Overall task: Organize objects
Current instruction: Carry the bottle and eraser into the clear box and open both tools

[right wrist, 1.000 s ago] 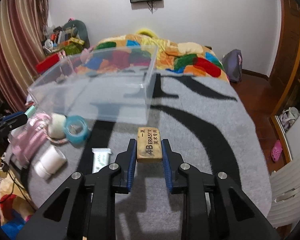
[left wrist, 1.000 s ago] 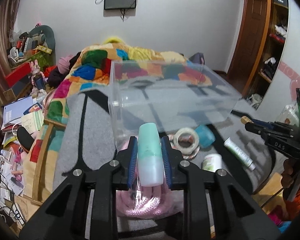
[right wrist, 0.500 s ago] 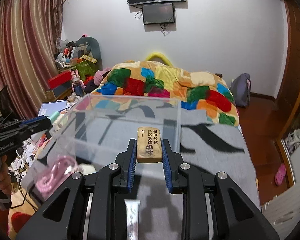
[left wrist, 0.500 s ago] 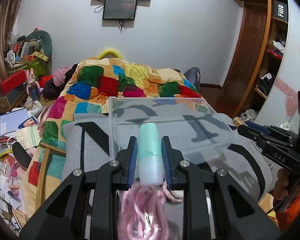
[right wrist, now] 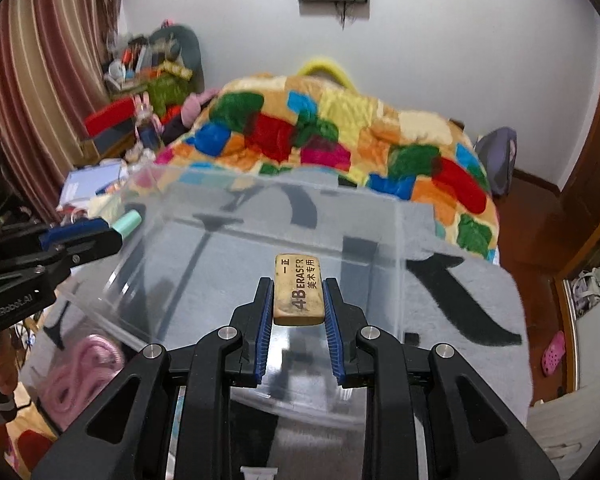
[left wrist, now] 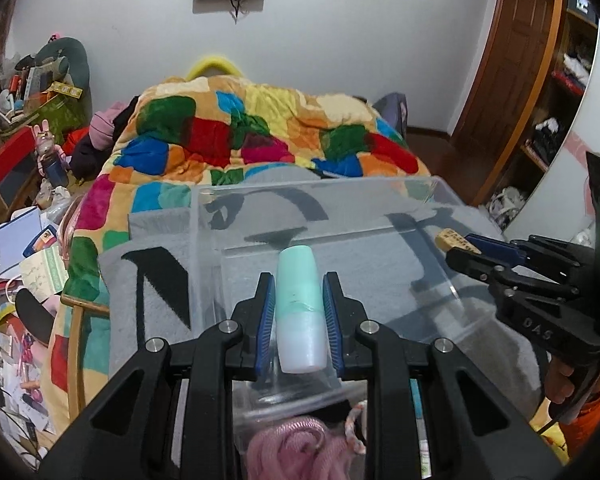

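My left gripper [left wrist: 299,294] is shut on a mint-green and white bottle [left wrist: 300,308], held over the near edge of a clear plastic bin [left wrist: 340,216] on the grey blanket. My right gripper [right wrist: 296,298] is shut on a tan 4B eraser [right wrist: 299,290], held over the same bin [right wrist: 260,216] from its other side. The right gripper also shows at the right of the left wrist view [left wrist: 480,252], and the left gripper at the left of the right wrist view [right wrist: 84,236]. A pink rope coil [left wrist: 296,448] lies in front of the bin.
A grey blanket [right wrist: 460,280] with black markings covers the bed, with a patchwork quilt [left wrist: 260,136] behind. Clutter of books and toys [left wrist: 24,216] lies along the left. A wooden door and shelves [left wrist: 540,80] stand at the right.
Both grippers have risen and moved forward with their objects, from beside the bin to above its opening. The small items in front of the bin have dropped out of view.
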A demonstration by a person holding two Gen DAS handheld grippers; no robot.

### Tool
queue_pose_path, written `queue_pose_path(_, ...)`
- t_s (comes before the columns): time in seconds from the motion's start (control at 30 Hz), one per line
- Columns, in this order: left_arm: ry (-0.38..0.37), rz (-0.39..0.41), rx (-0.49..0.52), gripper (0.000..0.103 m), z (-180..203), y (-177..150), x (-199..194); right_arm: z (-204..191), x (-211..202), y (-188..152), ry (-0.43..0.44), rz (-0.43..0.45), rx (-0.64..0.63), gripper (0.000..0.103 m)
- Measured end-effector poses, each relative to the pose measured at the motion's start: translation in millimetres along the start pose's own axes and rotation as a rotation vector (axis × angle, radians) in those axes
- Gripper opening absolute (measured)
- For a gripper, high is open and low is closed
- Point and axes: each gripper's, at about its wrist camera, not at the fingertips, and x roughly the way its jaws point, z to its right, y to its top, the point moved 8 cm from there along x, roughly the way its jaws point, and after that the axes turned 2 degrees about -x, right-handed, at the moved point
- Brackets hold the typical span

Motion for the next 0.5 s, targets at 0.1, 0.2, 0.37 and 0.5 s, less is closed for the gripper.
queue_pose_path(0.1, 0.012, -0.027, 0.020, 0.024, 2.6, -2.0, 10.4, -1.5, 17.1, -4.3, 0.006, -0.051, -0.009, 0.022)
queue_pose_path(0.2, 0.019, -0.061, 0.030, 0.024, 3.9, -5.0, 20.3, -3.0, 28.9, -8.1, 0.009, -0.091, -0.014, 0.022)
queue_pose_path(0.37, 0.023, -0.057, 0.047, 0.024, 7.5, -6.3, 16.6, -9.9, 22.0, -9.6, -0.003, -0.081, -0.044, 0.025)
queue_pose_path(0.5, 0.022, -0.006, 0.064, 0.033, 11.7, -3.4, -4.5, -11.0, 1.2, -4.2, -0.014, -0.028, -0.053, 0.038)
